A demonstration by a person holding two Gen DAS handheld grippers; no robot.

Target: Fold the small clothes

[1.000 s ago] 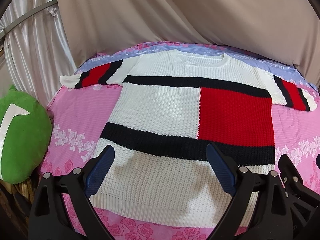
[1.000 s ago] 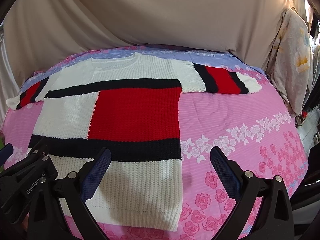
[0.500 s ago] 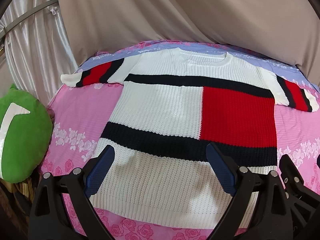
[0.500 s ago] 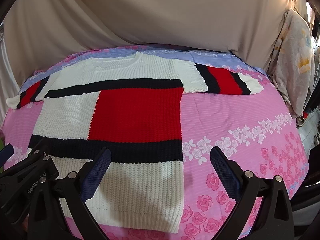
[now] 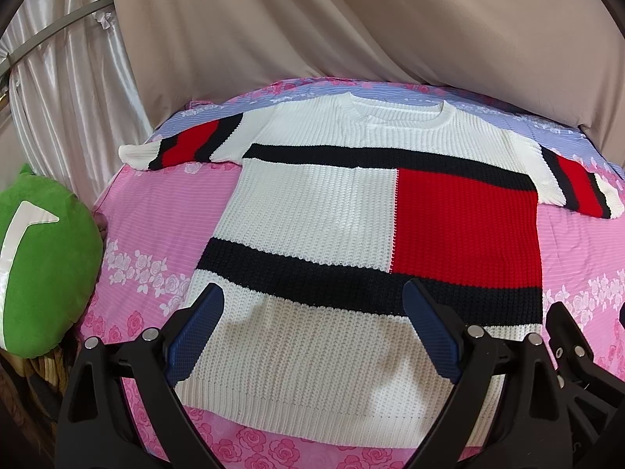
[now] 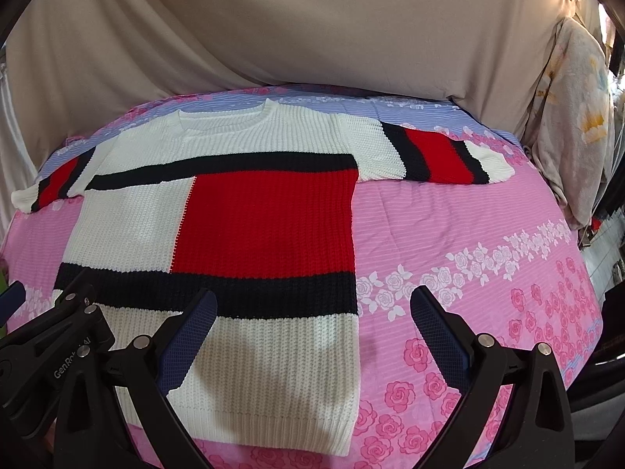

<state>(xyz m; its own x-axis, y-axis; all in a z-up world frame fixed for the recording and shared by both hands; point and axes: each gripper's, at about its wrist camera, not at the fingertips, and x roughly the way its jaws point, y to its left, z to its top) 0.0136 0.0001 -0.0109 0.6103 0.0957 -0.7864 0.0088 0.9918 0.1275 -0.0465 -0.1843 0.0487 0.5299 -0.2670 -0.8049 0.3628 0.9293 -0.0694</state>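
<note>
A knit sweater (image 5: 320, 211) with white, red and black blocks lies flat on the pink floral bed sheet (image 5: 156, 226), neck at the far side, both sleeves spread out. It also shows in the right wrist view (image 6: 269, 226). My left gripper (image 5: 312, 332) is open and empty, hovering above the sweater's near hem at its left half. My right gripper (image 6: 312, 332) is open and empty above the hem's right corner, partly over bare sheet (image 6: 468, 226). The left gripper's body (image 6: 50, 351) shows at the left of the right wrist view.
A green cushion (image 5: 43, 265) sits off the bed's left edge. Beige drapes (image 5: 351, 31) hang behind the bed and a silver curtain (image 5: 66, 78) at the left. Floral cloth (image 6: 578, 125) hangs at the right. The sheet's far strip is lilac (image 6: 390, 105).
Both grippers have drawn back slightly toward the near edge, so more of the sweater's hem and the sheet below it shows. Jaws stay open; the sweater has not moved.
</note>
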